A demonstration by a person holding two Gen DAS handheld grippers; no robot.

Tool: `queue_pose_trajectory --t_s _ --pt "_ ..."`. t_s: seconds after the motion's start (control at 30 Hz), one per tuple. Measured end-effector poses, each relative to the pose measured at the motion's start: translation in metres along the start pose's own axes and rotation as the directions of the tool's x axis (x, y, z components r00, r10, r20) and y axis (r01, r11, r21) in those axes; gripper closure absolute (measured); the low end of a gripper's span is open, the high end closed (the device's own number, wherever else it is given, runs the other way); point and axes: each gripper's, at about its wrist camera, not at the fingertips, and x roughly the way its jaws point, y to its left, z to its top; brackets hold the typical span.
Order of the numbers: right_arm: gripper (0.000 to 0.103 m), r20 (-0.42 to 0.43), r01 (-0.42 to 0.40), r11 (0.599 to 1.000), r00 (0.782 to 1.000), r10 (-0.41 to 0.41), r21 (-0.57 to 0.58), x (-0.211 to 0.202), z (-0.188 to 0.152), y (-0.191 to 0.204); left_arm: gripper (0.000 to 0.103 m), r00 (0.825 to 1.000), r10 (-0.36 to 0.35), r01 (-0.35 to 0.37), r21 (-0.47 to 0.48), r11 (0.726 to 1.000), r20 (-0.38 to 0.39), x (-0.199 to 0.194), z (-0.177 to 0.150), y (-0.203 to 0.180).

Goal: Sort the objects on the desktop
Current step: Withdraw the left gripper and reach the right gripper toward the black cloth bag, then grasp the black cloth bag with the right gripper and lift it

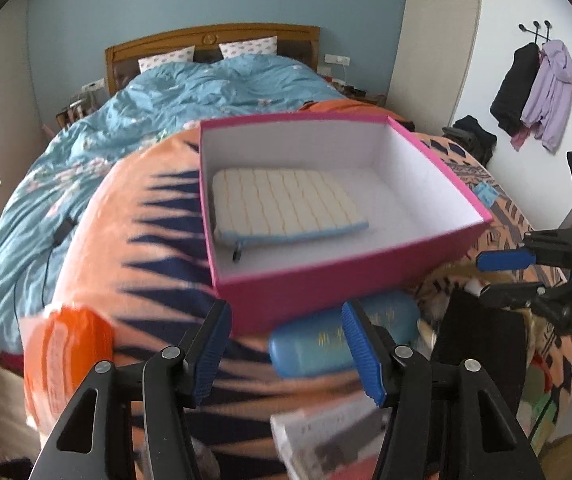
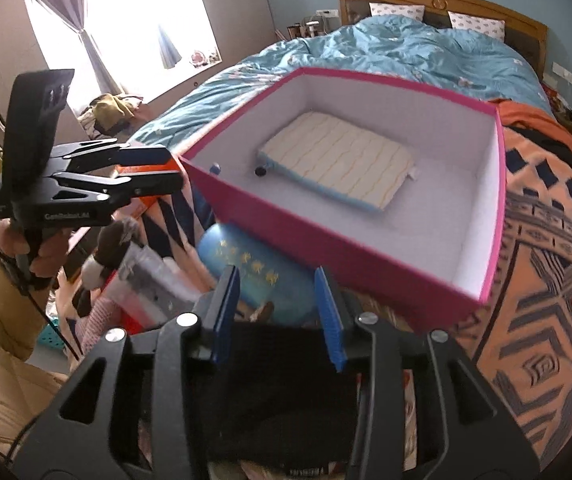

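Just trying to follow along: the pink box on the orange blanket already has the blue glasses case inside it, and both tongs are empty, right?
Not quite. The pink box holds a striped cream pouch, not the blue glasses case, which lies outside against the box's near wall, as the left wrist view shows. The box does sit on the orange blanket, and the left tongs and right tongs are both open and empty.

Two wrist fisheyes, close over one box.
The left wrist view faces the pink box [image 1: 326,280] mid-frame, headboard [image 1: 214,40] at top; the right wrist view sees the box [image 2: 306,236] from its other side, headboard [image 2: 446,0] upper right.
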Motion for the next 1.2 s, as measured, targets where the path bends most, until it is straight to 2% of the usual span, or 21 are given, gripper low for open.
queue_pose_trajectory --t_s 0.23,0.43,0.87,0.93,1.0,1.03,1.1,1.2 --pt "0.056 -0.060 0.039 0.998 0.998 -0.036 0.048 -0.001 -0.033 -0.011 0.044 0.997 -0.074 0.074 -0.004 0.997 -0.028 -0.013 -0.033 -0.017" --pt "0.049 -0.105 0.093 0.994 0.991 -0.086 0.065 0.002 -0.049 -0.019 0.044 0.991 -0.109 0.111 0.022 0.994 -0.072 -0.012 -0.055 -0.041" --pt "0.047 -0.160 0.046 0.999 0.986 -0.043 0.016 0.015 -0.053 -0.011 0.044 0.983 -0.145 0.152 0.060 0.987 -0.110 -0.012 -0.079 -0.068" --pt "0.054 -0.157 0.038 0.999 0.987 -0.038 -0.007 0.012 -0.054 -0.007 0.044 0.983 -0.148 0.155 0.058 0.986 -0.110 -0.012 -0.079 -0.068" --pt "0.077 -0.149 0.054 0.998 0.987 -0.057 -0.027 0.010 -0.055 -0.005 0.044 0.982 -0.151 0.158 0.052 0.986 -0.110 -0.012 -0.080 -0.068" --pt "0.078 -0.144 0.068 0.997 0.987 -0.073 -0.037 0.009 -0.055 -0.004 0.044 0.982 -0.153 0.159 0.050 0.986 -0.110 -0.012 -0.080 -0.068" --pt "0.088 -0.130 0.067 0.997 0.989 -0.072 -0.044 0.006 -0.055 -0.003 0.044 0.982 -0.153 0.159 0.051 0.986 -0.110 -0.012 -0.080 -0.068" --pt "0.092 -0.104 0.068 0.997 0.992 -0.072 -0.049 -0.001 -0.055 -0.002 0.044 0.982 -0.153 0.160 0.053 0.986 -0.111 -0.012 -0.080 -0.069"
